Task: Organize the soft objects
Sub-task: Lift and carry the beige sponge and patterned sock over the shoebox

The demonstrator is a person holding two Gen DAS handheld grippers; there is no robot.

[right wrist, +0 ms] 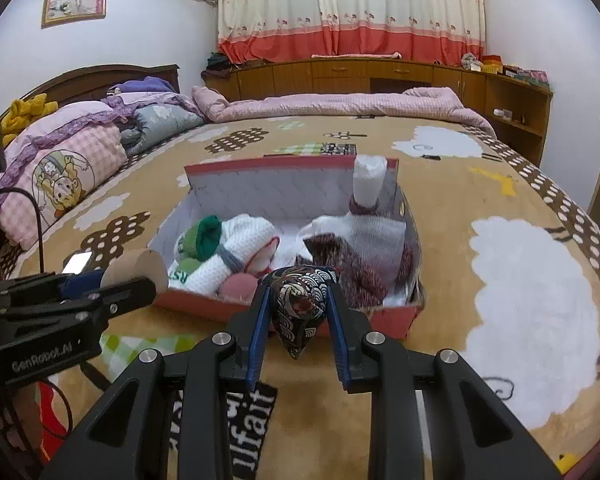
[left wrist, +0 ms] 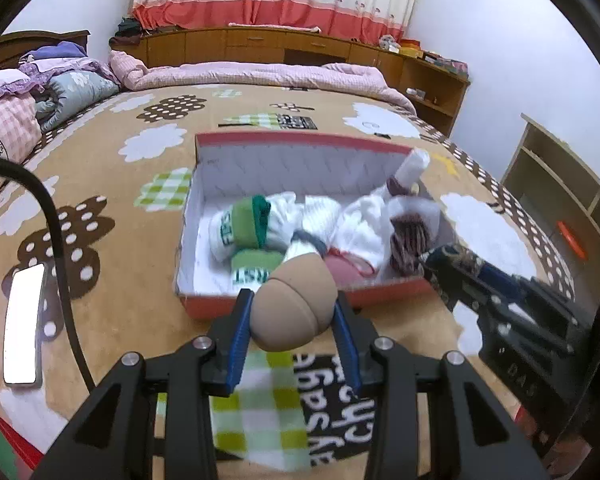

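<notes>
Both grippers are loaded and held just short of the box (left wrist: 300,304), which sits on the patterned bedspread (left wrist: 120,320) with its long axis running left to right across both views.

Left gripper (left wrist: 294,320): jaws closed partway on a tan rolled sock (left wrist: 296,306), pinched at its sides. The roll juts forward and up past the fingertips, its far end overlapping the box's near wall in the left wrist view. The right wrist view shows the same roll (right wrist: 138,270) beside the box's near-left corner, not yet over the interior.

Right gripper (right wrist: 298,320): jaws closed partway on a dark patterned bundle (right wrist: 300,308), its pointed end hanging down between the fingers. It hangs at the near wall of the box (right wrist: 300,312), toward the right half.

Box contents: green-and-white socks (left wrist: 244,232) at the left, white rolled items (left wrist: 356,228) in the middle, a maroon striped piece (left wrist: 408,240) at the right, and a white roll (right wrist: 368,178) standing up in the far-right corner. The near-left floor of the box appears free; the right half is crowded.

Judgement: the next move is forward over the near wall for either hand. The left gripper is nearer the open space, so its roll looks the easier placement. The right bundle would have to settle on top of the maroon piece or shift leftward.
</notes>
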